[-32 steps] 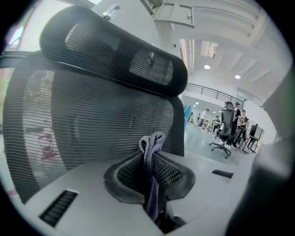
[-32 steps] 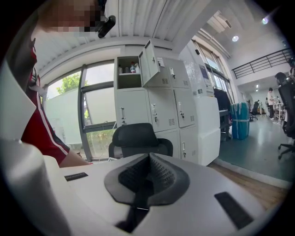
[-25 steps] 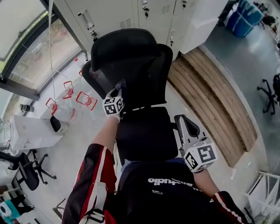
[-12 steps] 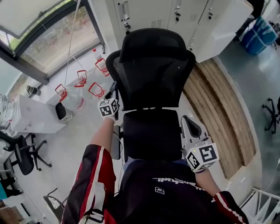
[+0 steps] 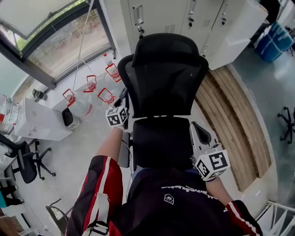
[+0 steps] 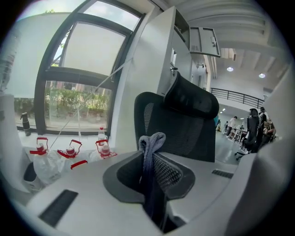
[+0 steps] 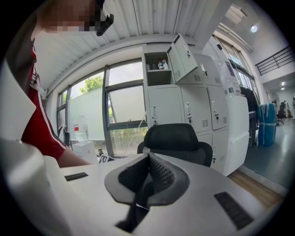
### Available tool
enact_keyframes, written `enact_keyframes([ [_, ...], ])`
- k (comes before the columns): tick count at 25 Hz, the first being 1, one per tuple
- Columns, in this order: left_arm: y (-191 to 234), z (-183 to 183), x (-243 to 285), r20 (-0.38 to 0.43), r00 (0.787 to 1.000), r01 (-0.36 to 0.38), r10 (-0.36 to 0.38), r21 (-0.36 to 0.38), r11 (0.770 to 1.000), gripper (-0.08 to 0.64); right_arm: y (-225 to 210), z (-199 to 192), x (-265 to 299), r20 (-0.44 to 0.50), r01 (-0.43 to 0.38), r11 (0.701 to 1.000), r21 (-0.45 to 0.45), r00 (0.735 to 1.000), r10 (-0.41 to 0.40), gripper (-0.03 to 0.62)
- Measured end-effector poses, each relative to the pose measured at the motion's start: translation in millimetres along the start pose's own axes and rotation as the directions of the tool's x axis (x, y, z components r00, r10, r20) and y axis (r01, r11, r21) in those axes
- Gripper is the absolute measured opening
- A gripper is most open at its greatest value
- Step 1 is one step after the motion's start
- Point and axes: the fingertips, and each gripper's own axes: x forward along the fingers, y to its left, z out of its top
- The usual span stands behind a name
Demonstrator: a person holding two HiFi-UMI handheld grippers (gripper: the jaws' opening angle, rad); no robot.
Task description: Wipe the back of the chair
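Leftward off the mesh has gone the left claw (image 5: 122, 102): a second ago it lay on the front of the chair (image 5: 166, 78) back, and now it sits just beside that back's left edge, middle-left of the head view, pinching a grey cloth (image 6: 148, 152) that sticks up between its pads. At lower right of that view the right claw (image 7: 146, 175) has kept its place by the seat, pressed together with nothing in it. At upper centre the chair's black mesh back stands upright before pale lockers (image 5: 161, 14).
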Motion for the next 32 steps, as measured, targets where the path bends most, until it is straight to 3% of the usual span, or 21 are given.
enact_keyframes([
  [9,-133.7,-18.0,20.7,-0.033,0.982,0.186,-0.186,0.012,0.982,0.060,-42.4,4.4,-48.0,0.044,0.112,0.993,0.043,0.993,-0.114,0.014],
  [19,-308.0,-78.0,85.7,-0.149,0.913,0.388,-0.380,0.023,0.922,0.060,-132.6,-20.5,-109.2,0.021,0.279,0.953,0.117,0.959,-0.283,0.014],
  [26,-389.1,-132.0,139.5,-0.231,0.869,0.452,-0.438,0.010,0.892,0.060,-195.3,-52.6,-139.9,-0.031,0.371,0.916,0.154,0.928,-0.371,0.014],
  [32,-411.5,-175.4,176.1,-0.288,0.865,0.430,-0.411,0.003,0.903,0.060,-225.3,-79.0,-156.5,-0.082,0.415,0.892,0.178,0.910,-0.407,0.014],
])
